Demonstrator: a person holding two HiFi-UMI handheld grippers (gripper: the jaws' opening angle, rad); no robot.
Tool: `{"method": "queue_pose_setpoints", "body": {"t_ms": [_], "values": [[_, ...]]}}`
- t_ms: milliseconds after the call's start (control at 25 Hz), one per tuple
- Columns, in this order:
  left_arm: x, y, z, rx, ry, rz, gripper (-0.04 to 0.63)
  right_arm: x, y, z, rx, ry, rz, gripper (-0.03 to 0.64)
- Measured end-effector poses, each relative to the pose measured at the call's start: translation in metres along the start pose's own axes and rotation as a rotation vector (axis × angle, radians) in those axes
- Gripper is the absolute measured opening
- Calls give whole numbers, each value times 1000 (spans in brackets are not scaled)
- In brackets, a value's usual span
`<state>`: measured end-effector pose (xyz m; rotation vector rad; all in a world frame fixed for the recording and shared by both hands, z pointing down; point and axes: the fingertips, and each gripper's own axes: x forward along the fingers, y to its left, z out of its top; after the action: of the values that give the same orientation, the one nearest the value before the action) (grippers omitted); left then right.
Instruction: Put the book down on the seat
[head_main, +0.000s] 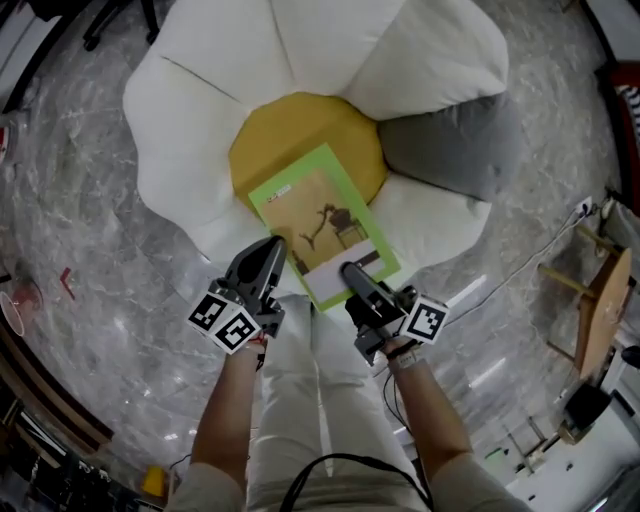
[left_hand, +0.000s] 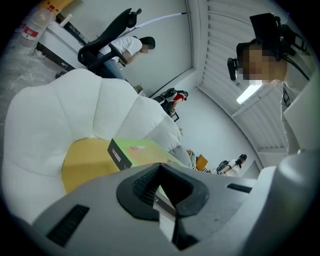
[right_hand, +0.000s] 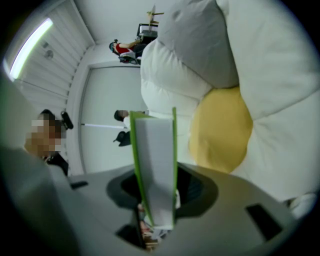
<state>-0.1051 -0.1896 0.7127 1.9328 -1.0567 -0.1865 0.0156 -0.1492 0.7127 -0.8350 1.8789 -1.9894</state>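
Book (head_main: 322, 222): lime-green border, tan cover picture, white band at near end, dark spine; closed, cover up, roughly level, turned diagonal. Far half over yellow centre of seat (head_main: 200, 90), near end over front white petal; contact with cushion: cannot tell. Near end clamped in left gripper (head_main: 275, 248) and right gripper (head_main: 350, 270). Seat: flower-shaped cushion, puffy white petals, one grey petal at right, round yellow middle

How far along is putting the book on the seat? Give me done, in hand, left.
Done: the book is over the yellow seat cushion. In hand: the left tongs and right tongs both clamp its near edge. Left: lay it flat and let go; whether its far end touches yet is unclear.
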Motion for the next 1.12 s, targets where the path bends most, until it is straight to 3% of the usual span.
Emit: {"method": "queue_pose_setpoints", "body": {"t_ms": [200,360,600,1120], "values": [[26,41,-5,-6,17,3,23,31,-39,16,19,4,-6,153],[18,24,-10,-5,25,-10,23,23,-29,9,3,13,-8,153],[46,52,-11,-17,57,-16,23,52,-56,30,-1,25,-22,153],[18,31,-13,-42,2,-23,23,56,-59,37,-52,2,-48,153]]}}
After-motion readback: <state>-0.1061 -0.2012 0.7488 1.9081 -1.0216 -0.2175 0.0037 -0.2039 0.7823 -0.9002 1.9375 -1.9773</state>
